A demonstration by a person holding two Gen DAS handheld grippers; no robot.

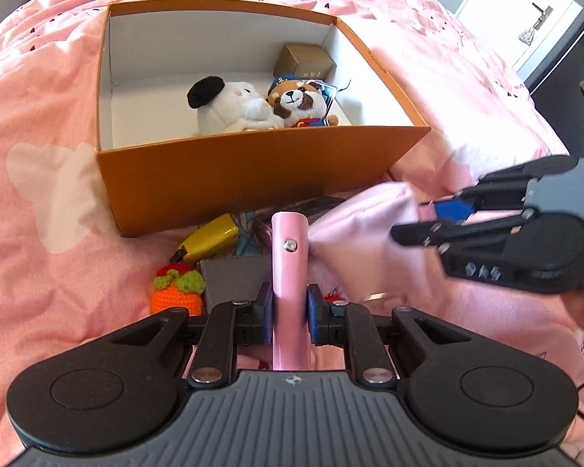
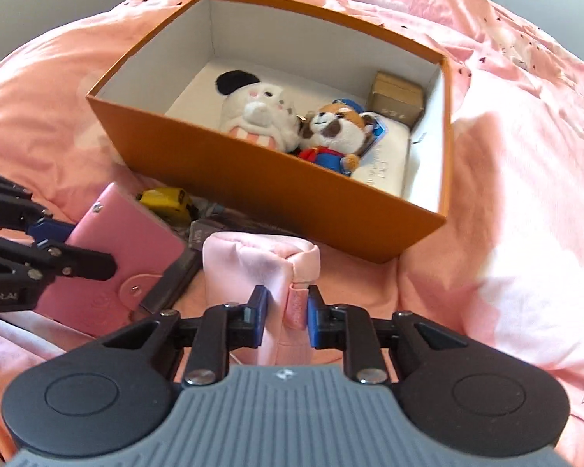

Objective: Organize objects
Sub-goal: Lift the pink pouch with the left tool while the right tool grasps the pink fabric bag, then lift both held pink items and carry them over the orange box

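Observation:
An orange box stands open on the pink bedding. Inside lie a white plush, a red panda plush and a small brown carton. My left gripper is shut on a pink snap wallet, held edge-up in front of the box. To its right, my right gripper is shut on a pale pink fabric pouch, its pads pinching the cloth.
Loose items lie between the grippers and the box: a yellow gadget, an orange crochet toy and a grey card. A flat white pad lies in the box's right end. A door stands far right.

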